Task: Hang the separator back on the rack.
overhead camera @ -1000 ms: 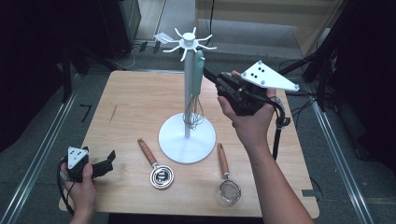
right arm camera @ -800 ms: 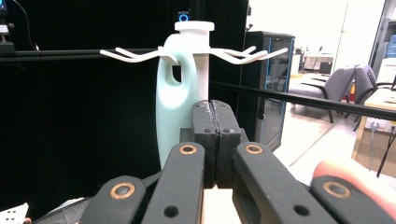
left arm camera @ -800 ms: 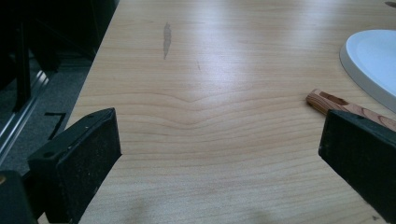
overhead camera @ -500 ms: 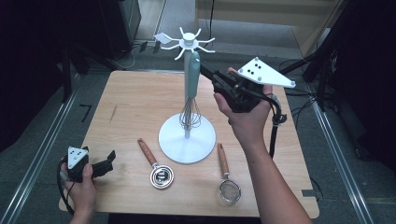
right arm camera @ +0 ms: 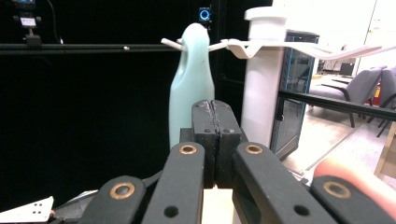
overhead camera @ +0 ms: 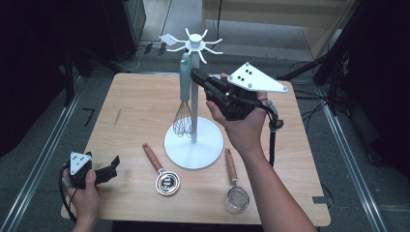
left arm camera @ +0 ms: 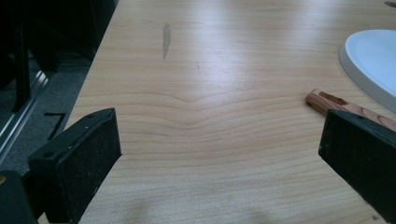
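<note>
On the stand (overhead camera: 193, 145), which rises from a round white base at the middle of the table (overhead camera: 135, 106), a whisk (overhead camera: 184, 94) hangs from one of the hooks at the top. Its pale green handle (right arm camera: 191, 93) is up, looped over the hook, and its wire head is down, just above the base; the long axis runs near vertical, beside the post and close to it. The right gripper (overhead camera: 199, 76) sits raised next to the handle, jaws pressed together with nothing between them, their tips just short of the green handle in the right gripper view. I cannot tell whether they touch it. The left gripper (overhead camera: 112, 166) rests low at the near left edge of the table, jaws wide apart and empty.

The whisk looks light. Its handle seems smooth, stiff plastic, thick in the middle and narrowing toward the loop, so it may slide in a loose pinch; the wires are springy and would bend and give under the jaws. The best hold is likely across the thick middle of the handle, well below the hook, leaving the loop free to lift off.

Two wooden-handled tools lie flat near the base: a coil-headed tool (overhead camera: 162, 171) to its left, a strainer (overhead camera: 234, 186) to its right
</note>
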`<state>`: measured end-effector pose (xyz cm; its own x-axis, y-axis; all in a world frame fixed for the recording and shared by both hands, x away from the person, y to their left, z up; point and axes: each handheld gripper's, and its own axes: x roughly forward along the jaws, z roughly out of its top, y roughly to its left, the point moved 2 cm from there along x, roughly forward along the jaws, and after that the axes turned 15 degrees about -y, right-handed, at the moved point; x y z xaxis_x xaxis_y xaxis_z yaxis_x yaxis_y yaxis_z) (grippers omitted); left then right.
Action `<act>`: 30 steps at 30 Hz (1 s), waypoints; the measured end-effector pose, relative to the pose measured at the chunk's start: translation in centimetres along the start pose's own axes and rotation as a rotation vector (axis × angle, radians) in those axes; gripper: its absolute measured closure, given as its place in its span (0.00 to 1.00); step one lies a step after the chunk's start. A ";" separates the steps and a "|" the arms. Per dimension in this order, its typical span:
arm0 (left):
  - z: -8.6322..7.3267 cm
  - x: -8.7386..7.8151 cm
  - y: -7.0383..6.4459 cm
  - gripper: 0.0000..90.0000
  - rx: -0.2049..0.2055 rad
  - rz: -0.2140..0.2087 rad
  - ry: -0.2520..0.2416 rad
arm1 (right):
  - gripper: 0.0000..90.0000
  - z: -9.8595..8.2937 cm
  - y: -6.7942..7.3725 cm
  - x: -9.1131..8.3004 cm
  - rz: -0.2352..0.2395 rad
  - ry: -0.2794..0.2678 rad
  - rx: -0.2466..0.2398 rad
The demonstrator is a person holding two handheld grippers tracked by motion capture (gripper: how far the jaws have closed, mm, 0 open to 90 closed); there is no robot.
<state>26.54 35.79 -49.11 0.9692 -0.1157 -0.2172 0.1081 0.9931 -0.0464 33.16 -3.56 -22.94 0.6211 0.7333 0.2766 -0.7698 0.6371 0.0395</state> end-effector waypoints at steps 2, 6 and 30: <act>0.0 0.0 0.0 0.00 0.000 -0.001 0.000 | 1.00 -0.1 0.2 0.1 0.006 0.002 -0.006; 0.0 0.0 0.0 0.00 -0.001 -0.001 -0.002 | 1.00 -0.3 0.2 0.0 0.002 0.011 -0.013; 0.0 0.0 0.0 0.00 0.004 0.003 0.001 | 0.91 -4.5 -3.1 -3.8 -0.099 0.132 0.007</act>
<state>26.54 35.75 -49.10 0.9693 -0.1125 -0.2188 0.1059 0.9935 -0.0417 33.85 -7.25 -28.42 0.7075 0.6922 0.1422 -0.7046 0.7064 0.0670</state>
